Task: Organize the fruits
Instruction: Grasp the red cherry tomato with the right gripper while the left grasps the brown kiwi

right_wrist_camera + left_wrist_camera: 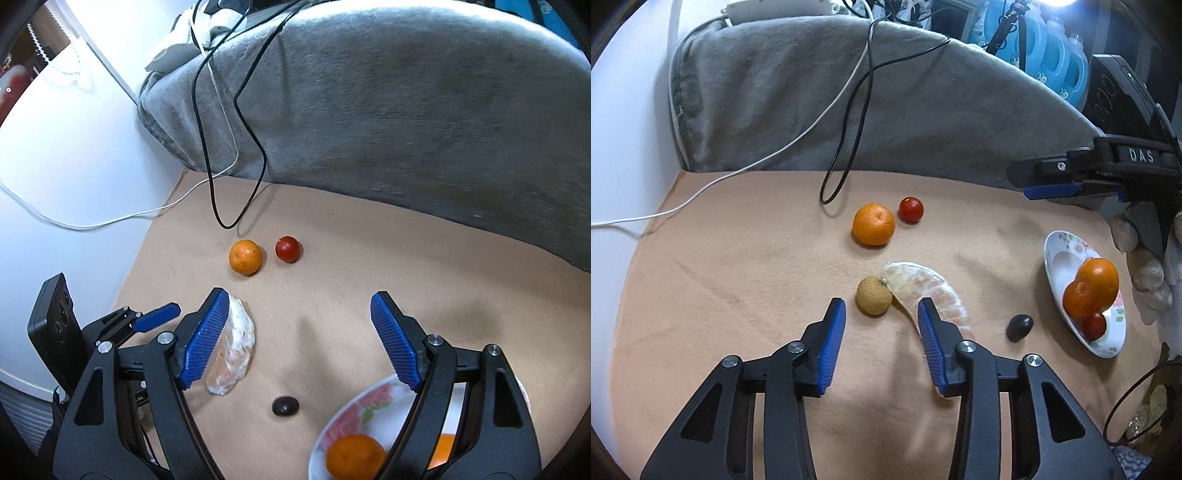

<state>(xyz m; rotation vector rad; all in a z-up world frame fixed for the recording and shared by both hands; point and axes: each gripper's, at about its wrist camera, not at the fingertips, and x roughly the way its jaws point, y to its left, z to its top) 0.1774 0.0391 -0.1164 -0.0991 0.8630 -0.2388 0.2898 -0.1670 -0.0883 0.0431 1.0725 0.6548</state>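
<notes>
My left gripper [881, 308] stands open low over the tan mat, with a small brown longan [873, 295] just ahead of its fingertips, untouched. A peeled pomelo segment [934, 291] lies against the longan and runs behind the right-hand finger. Farther off sit a mandarin [873, 224] and a cherry tomato [911, 209]. My right gripper [300, 297] is open with nothing between its fingers, above the mat near a flowered plate [351, 406]. The plate [1056, 251] holds two mandarins [1097, 280] and a tomato. A dark fruit [1019, 328] lies beside it.
A grey blanket [812, 92] rises behind the mat, with a black cable [849, 122] and a white cable [757, 162] trailing over it onto the mat. A white surface borders the left. Blue bottles [1052, 48] stand at the back right. A gloved hand [1145, 280] holds the right gripper.
</notes>
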